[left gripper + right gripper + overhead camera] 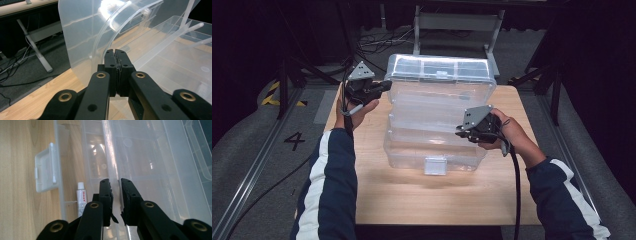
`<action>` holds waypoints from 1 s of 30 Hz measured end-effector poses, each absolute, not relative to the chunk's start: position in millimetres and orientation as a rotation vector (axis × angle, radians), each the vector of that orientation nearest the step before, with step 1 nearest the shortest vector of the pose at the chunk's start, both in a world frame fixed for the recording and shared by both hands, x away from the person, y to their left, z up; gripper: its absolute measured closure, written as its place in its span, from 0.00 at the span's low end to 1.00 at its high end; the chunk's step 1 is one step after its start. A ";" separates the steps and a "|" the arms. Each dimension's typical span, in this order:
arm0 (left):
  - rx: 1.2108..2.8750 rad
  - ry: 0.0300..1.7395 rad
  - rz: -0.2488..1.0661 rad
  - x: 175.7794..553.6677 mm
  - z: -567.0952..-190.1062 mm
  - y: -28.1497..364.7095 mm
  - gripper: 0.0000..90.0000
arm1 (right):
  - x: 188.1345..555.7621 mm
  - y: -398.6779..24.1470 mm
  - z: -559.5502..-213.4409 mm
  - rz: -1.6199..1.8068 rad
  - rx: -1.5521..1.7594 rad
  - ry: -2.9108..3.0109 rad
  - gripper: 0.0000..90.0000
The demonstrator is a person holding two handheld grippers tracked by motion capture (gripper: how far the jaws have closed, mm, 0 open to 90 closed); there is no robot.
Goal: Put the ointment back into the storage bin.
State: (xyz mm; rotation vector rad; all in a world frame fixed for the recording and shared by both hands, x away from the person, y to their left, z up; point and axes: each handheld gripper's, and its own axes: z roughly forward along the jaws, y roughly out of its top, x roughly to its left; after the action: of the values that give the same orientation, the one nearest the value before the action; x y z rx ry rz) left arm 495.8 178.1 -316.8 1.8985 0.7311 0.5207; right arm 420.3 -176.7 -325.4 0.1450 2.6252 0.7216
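High view: fixed above the person's side, facing forward and down, far enough to take in the whole wooden table [422,200] and the floor around it. Left gripper view: rides low on the left gripper [115,53], looking along its jaws, very near the clear plastic box [150,50]. Right gripper view: rides on the right gripper [115,182], looking steeply down at close range. Shared by all three: box and tabletop.

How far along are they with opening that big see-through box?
Done: the clear plastic organiser box has its white front latch undone and its lid raised. In hand: the left gripper is shut on a thin plastic edge by the lid, the right gripper straddles a tray edge. Left: the small white tube remains inside.
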 end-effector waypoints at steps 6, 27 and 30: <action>1.899 0.716 0.517 488.6 -319.9 179.1 0.99 | 416.8 -177.8 -328.4 0.730 0.142 2.624 0.88; 1.888 0.670 0.495 466.8 -332.6 184.4 0.99 | 405.7 -198.0 -338.3 0.802 0.193 2.589 0.82; 1.894 0.662 0.477 464.9 -333.6 185.3 1.00 | 404.8 -204.7 -337.9 0.854 0.214 2.593 0.80</action>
State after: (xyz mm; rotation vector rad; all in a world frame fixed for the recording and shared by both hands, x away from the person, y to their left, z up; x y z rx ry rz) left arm 464.9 185.3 -333.6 1.8937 0.6625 0.4769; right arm 404.8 -204.7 -337.9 0.2142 2.5929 0.8538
